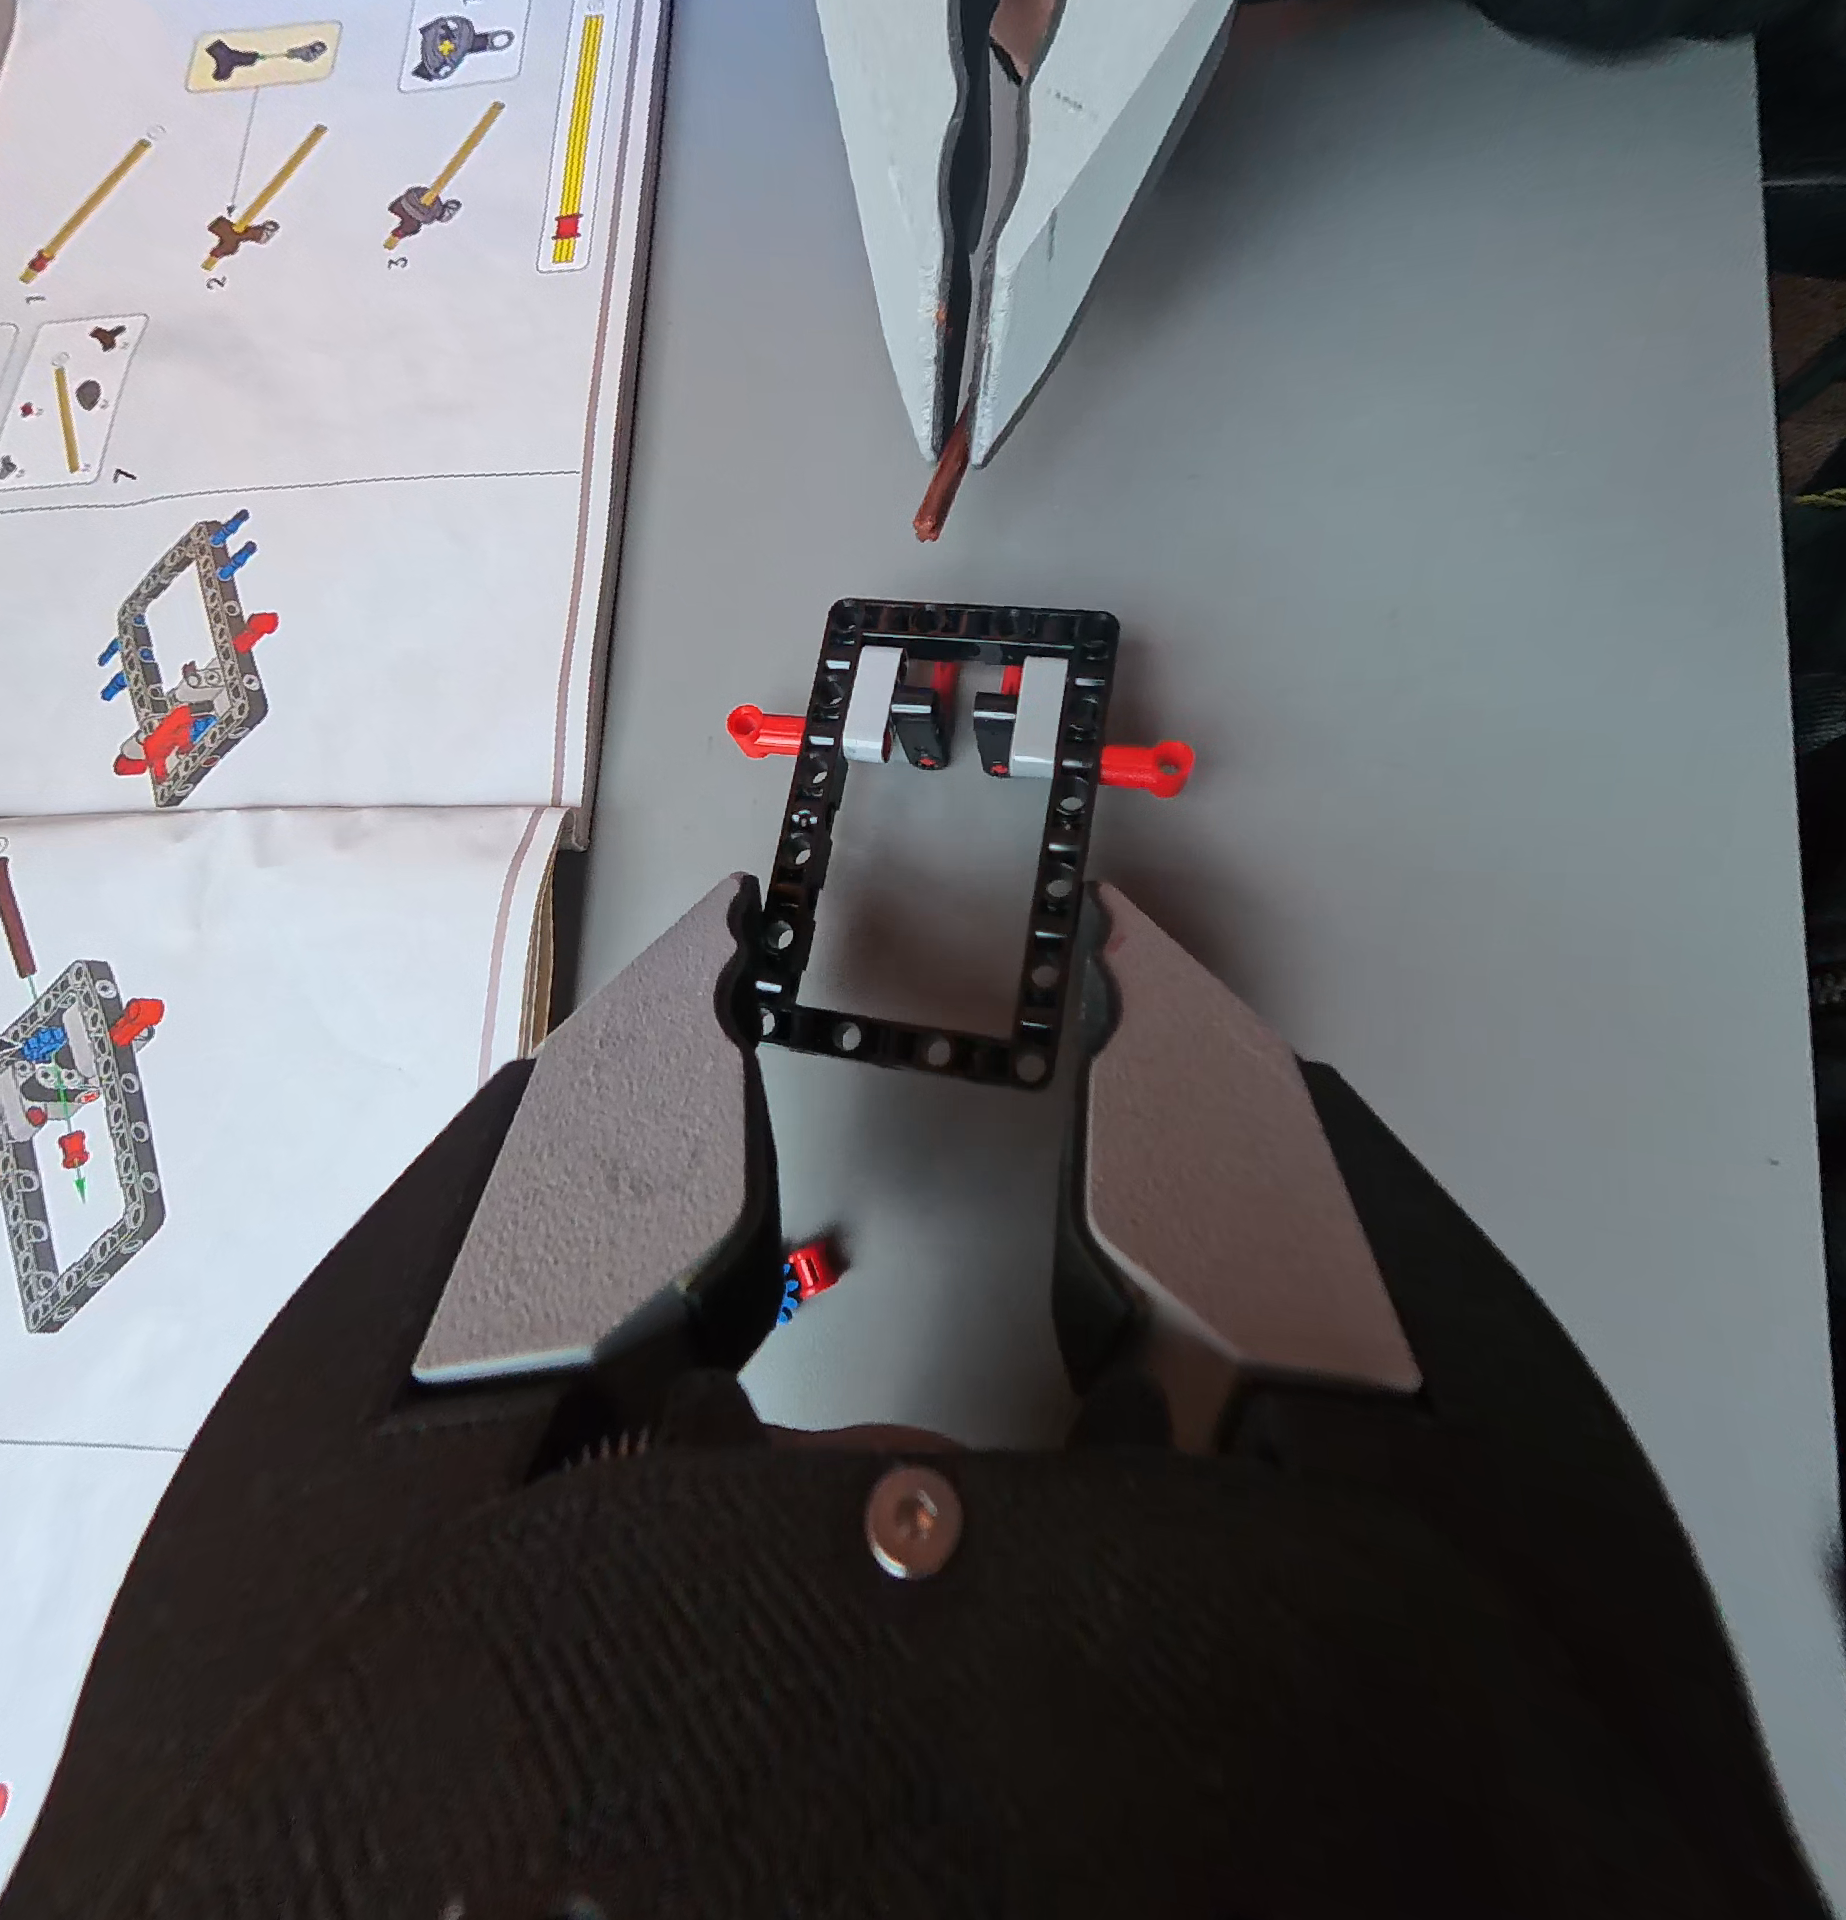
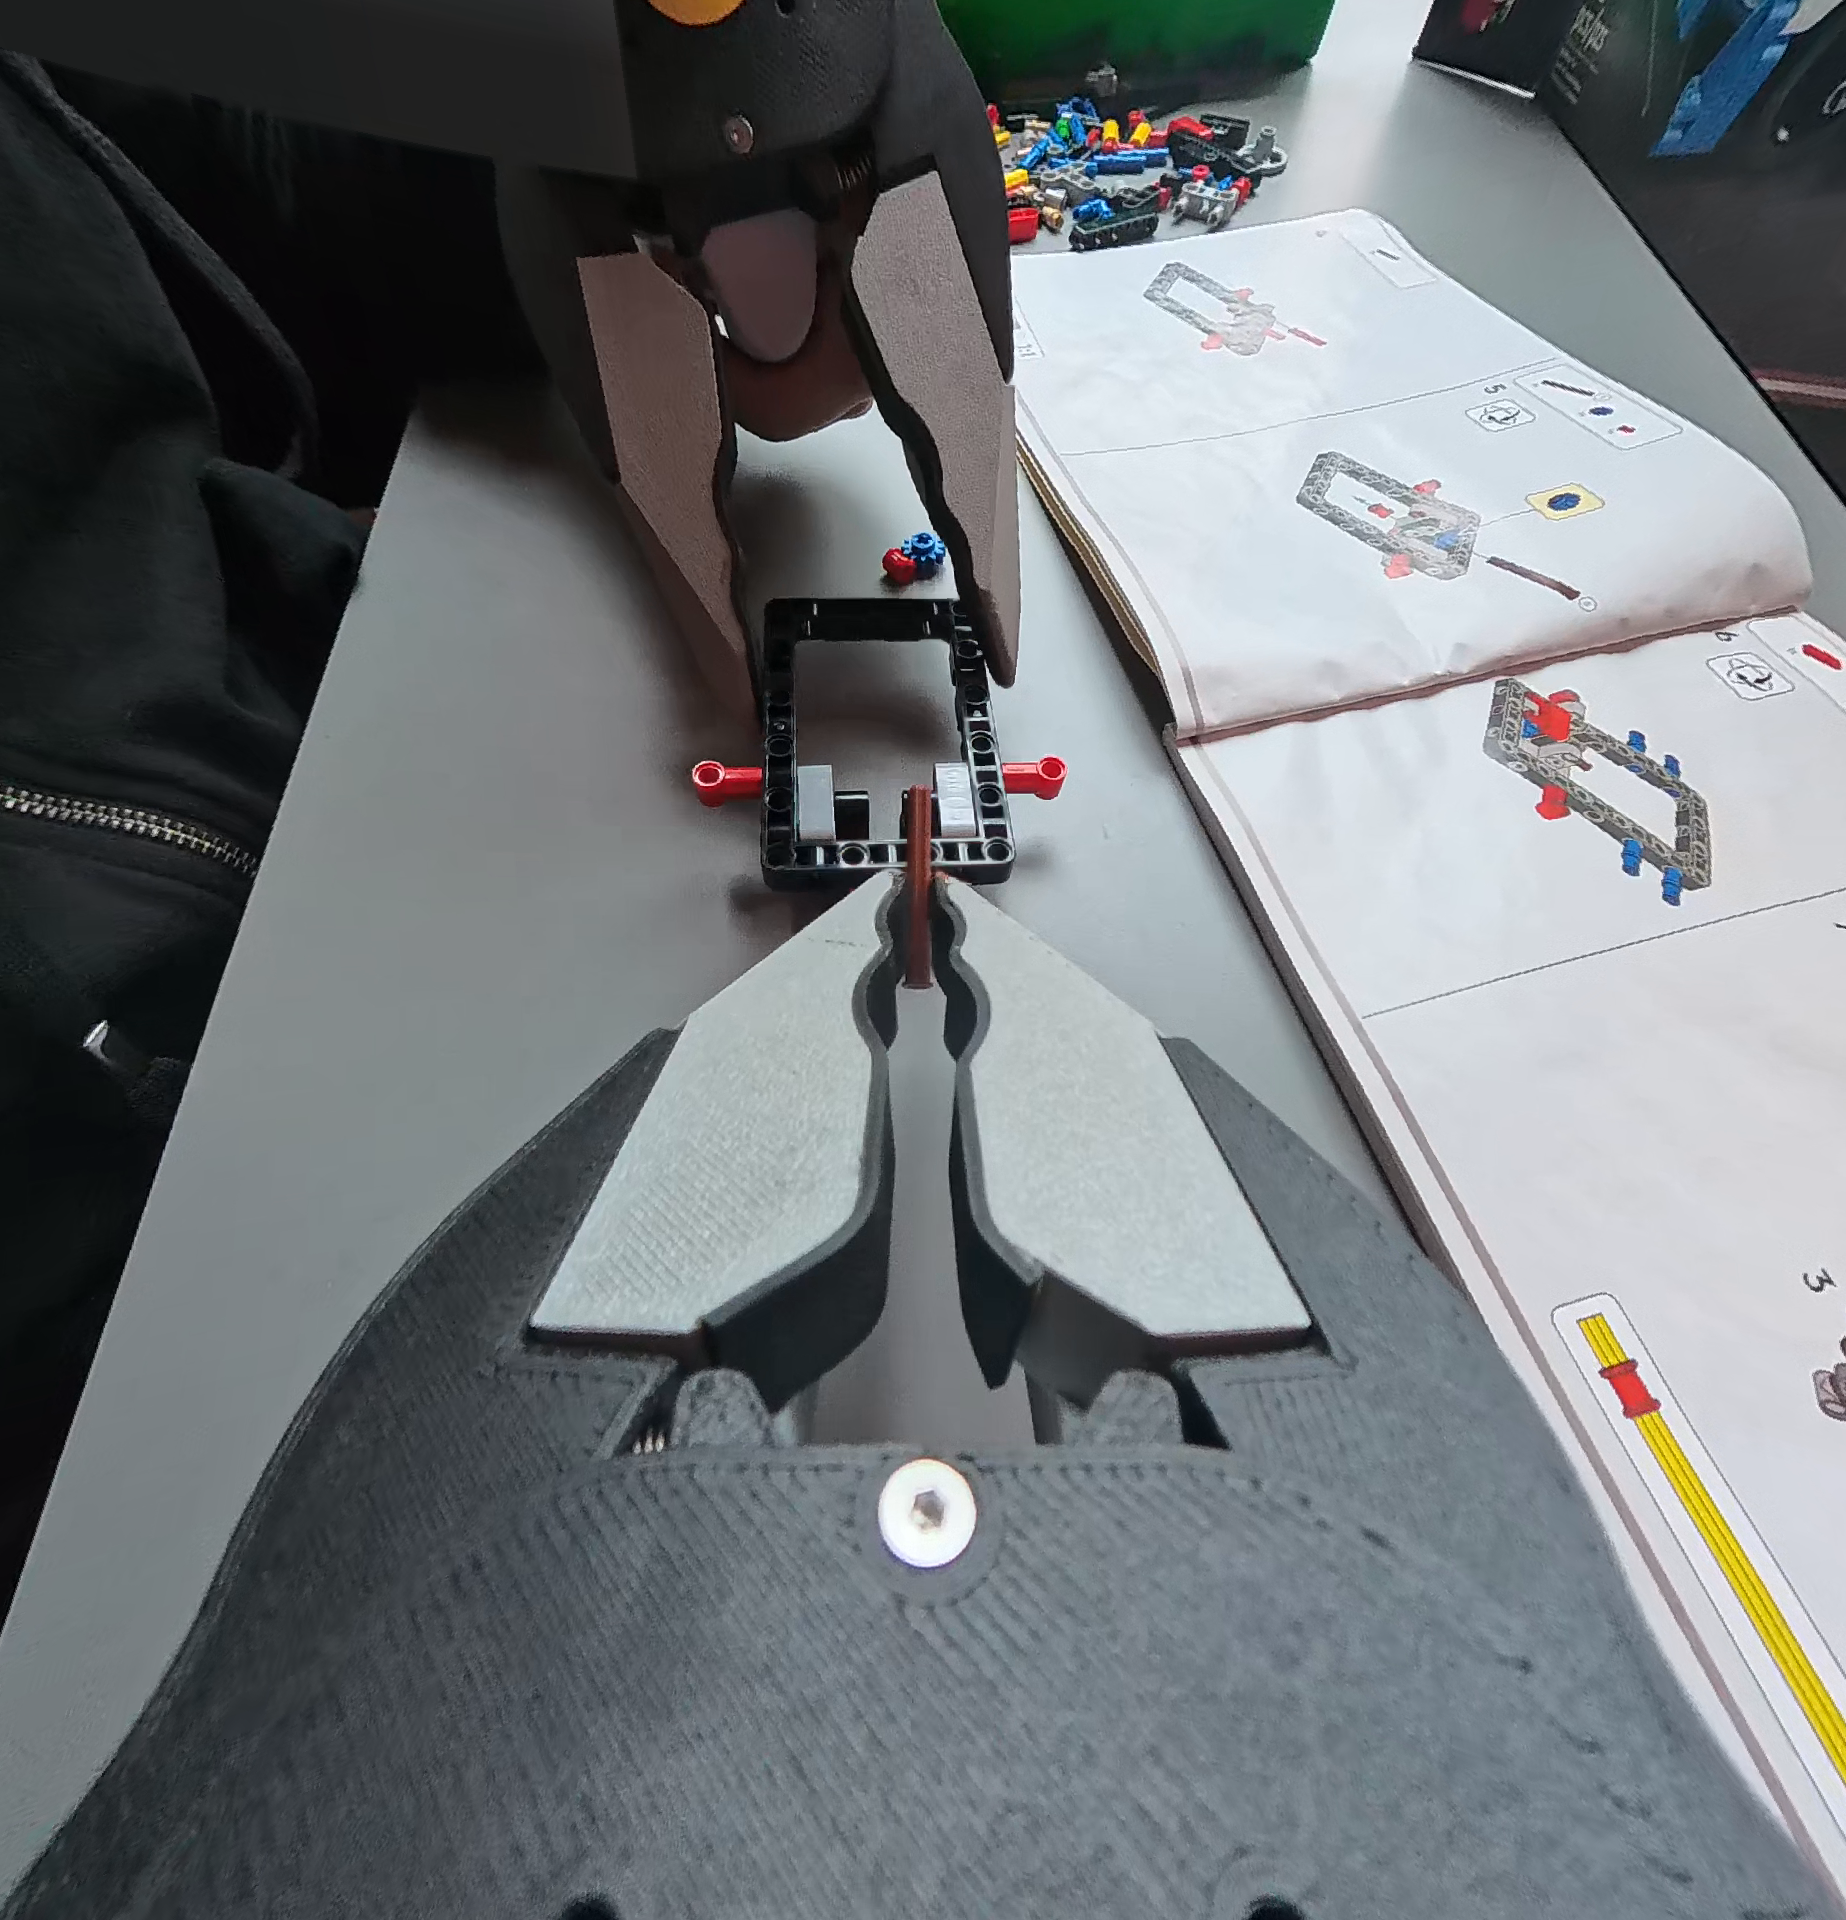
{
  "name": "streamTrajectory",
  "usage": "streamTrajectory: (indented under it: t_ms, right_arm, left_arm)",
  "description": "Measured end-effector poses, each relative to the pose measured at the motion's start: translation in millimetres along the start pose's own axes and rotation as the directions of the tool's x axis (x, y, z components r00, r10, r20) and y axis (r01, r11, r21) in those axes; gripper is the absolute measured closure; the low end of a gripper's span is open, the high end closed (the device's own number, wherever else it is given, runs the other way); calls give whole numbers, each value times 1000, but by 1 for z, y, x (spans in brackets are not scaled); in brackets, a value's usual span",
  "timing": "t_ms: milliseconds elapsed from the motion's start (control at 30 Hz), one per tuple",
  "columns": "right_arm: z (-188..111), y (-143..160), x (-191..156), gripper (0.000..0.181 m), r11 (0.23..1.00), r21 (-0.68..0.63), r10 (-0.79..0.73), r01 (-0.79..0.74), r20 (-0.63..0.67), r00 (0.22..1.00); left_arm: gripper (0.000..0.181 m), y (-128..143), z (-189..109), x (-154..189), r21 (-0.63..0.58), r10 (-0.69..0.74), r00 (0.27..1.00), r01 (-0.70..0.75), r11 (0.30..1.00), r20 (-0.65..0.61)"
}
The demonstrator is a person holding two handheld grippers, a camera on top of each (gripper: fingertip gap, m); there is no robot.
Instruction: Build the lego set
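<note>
While the left gripper (image 1: 924,961) clasps the near end of the black rectangular beam frame (image 1: 950,831) lying flat on the grey table (image 1: 1418,727), its two grey fingers spread about the frame's width and pressing its two long sides, the right gripper (image 2: 911,894) is clenched on one thin reddish-brown axle rod (image 2: 916,883). That rod points at the frame's opposite short end; whether its tip touches the frame cannot be told. Within the frame sit two light-grey blocks (image 1: 872,707) and two black connectors (image 1: 917,722); two red pins (image 1: 1147,767) project outward, one per long side. One small red bush (image 2: 898,564) and one blue gear (image 2: 924,553) lie together just beside the left gripper. One open instruction booklet (image 2: 1418,582) lies alongside, with a pile of loose coloured pieces (image 2: 1127,166) beyond it.
</note>
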State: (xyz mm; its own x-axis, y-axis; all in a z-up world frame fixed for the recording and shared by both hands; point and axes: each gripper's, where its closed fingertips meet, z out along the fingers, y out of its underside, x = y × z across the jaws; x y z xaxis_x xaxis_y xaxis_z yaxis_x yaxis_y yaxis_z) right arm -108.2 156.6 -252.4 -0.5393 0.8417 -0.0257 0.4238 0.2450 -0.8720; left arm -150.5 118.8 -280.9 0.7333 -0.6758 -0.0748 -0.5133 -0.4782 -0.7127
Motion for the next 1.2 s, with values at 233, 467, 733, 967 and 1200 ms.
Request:
streamTrajectory:
  t_ms: [233,467,733,967,1200]
  right_arm:
    - [-1,4,0,181,1000,-16,0,0,3,1000]
    - [-1,5,0,181,1000,-27,-6,6,1,1000]
    - [-5,4,0,181,1000,-20,-13,13,-10,1000]
    - [-12,8,7,181,1000,-24,-6,5,-38,999]
    - [-15,17,14,181,999,-43,23,-25,-51,998]
  left_arm:
    - [123,4,2,0,-20,12,1000,-12,1000,5]
    - [124,5,3,4,-21,10,1000,-11,1000,-19]
    - [120,-1,-20,0,39,14,999,-12,999,-52]
    - [132,35,-53,-29,-43,-109,994,109,993,-3]
    - [140,54,-63,-39,-73,-89,995,92,993,34]
